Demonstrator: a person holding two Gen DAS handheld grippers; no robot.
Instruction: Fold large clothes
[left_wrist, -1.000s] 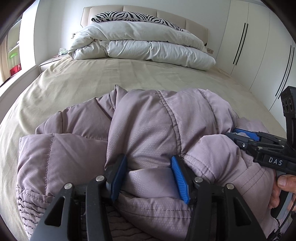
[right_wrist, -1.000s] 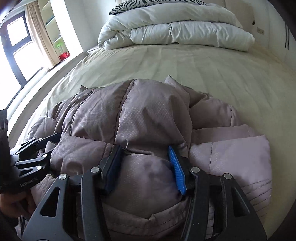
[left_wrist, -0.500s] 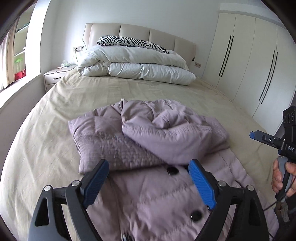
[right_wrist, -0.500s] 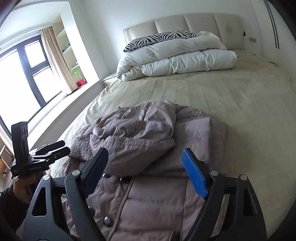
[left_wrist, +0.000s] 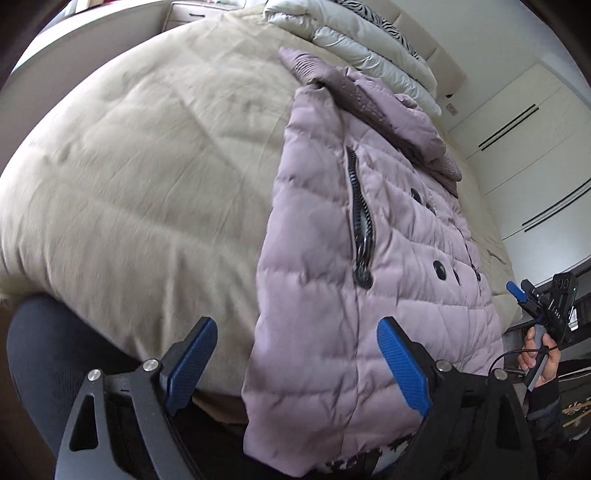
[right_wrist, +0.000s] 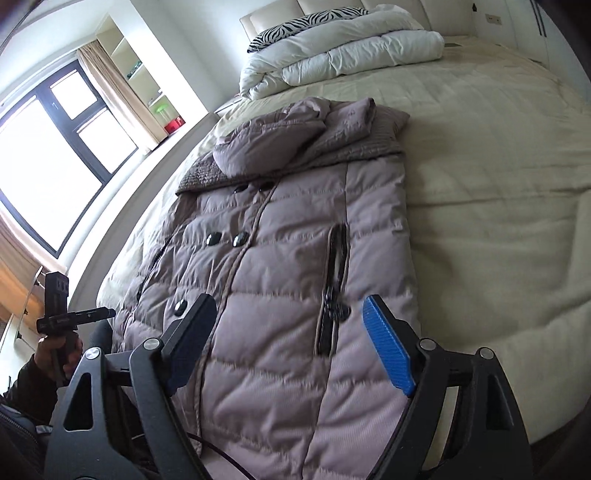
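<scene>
Over the bed (right_wrist: 498, 184), both tongs (left_wrist: 295, 360) (right_wrist: 291, 339) tilt down, gaping above the jacket (right_wrist: 288, 258).

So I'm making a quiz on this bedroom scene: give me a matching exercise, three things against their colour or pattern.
Things:
1. quilted coat
2. folded duvet
3. pillow

Looks:
a. zebra stripes
b. white
c. mauve

Pairs: 1-c, 2-b, 3-a
</scene>
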